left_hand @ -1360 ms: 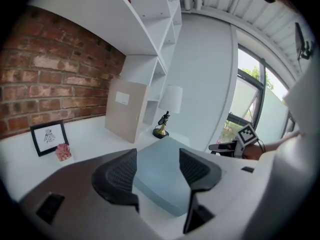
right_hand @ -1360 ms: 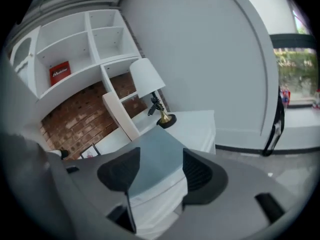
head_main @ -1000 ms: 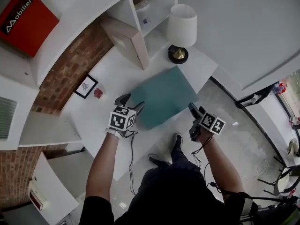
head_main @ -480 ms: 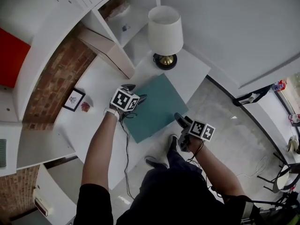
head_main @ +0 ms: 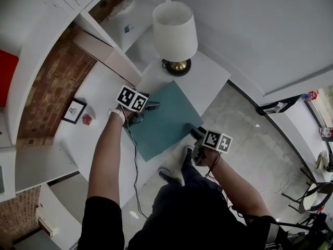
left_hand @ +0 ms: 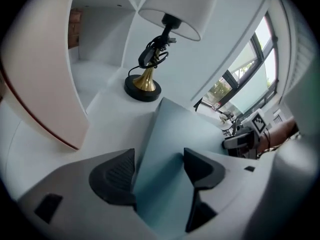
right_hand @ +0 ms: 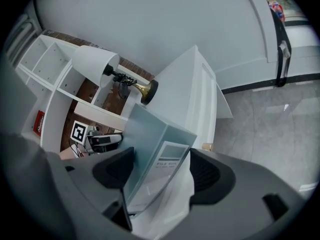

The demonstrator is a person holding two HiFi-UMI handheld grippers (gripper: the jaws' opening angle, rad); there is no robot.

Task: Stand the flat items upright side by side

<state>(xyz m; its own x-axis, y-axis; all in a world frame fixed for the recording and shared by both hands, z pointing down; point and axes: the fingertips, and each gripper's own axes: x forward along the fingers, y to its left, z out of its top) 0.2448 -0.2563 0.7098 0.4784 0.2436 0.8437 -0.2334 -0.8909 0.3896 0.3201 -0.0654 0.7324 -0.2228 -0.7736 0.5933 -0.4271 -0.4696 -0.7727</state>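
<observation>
A flat teal file box [head_main: 164,119] lies on the white table [head_main: 208,82], and its near corner hangs over the table's edge. My left gripper [head_main: 148,110] is at the box's left edge. Its jaws have just been opening, and the box edge [left_hand: 170,134] lies between the pads of this gripper [left_hand: 159,171] with no squeeze visible. My right gripper [head_main: 195,139] is at the near right corner. Its jaws have closed slightly and are shut on the box's labelled spine [right_hand: 150,134], which fills the gap of this gripper [right_hand: 161,171]. A tan flat box [head_main: 106,56] stands on edge by the shelves.
A lamp with a white shade [head_main: 175,30] and brass foot stands just beyond the file box's far corner. A small framed picture [head_main: 74,111] and a little red thing [head_main: 86,119] sit at the table's left by the brick wall. White shelves rise behind. Grey floor lies to the right.
My left gripper has moved forward and down from the box's near left side onto its left edge, tipping downwards. My right gripper stays at the near corner, slightly lower. The file box has not shifted.
</observation>
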